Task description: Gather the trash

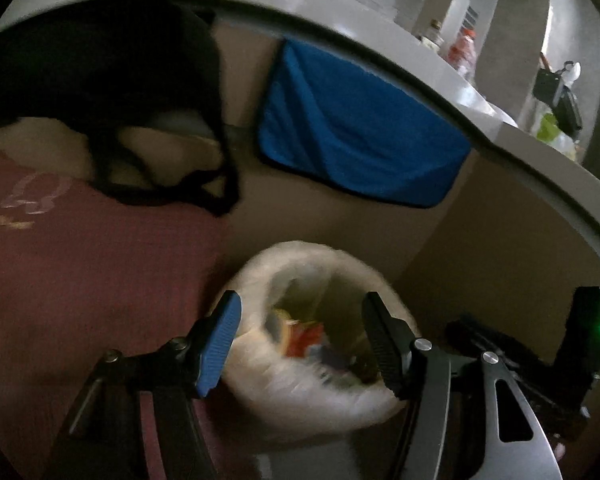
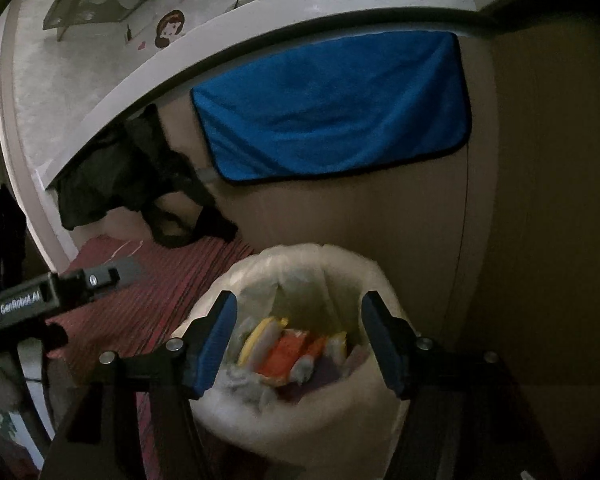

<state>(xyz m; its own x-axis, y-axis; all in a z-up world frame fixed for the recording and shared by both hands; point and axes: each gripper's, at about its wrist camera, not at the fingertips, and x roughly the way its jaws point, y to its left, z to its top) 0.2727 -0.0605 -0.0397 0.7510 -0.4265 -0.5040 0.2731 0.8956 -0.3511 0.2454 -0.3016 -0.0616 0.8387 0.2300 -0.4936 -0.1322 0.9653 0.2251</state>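
Below, left tongs (image 1: 302,346) hang wide open and empty above a white lined bin (image 1: 312,396) of colourful trash (image 2: 288,356); right tongs (image 2: 300,344) likewise gape empty over it, beneath a blue cloth (image 2: 332,108).

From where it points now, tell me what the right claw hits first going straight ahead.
Most likely the trash bin: the right claw, open and empty, frames its bag-lined mouth, so it would probably meet the wrappers inside. Depth is hard to judge.
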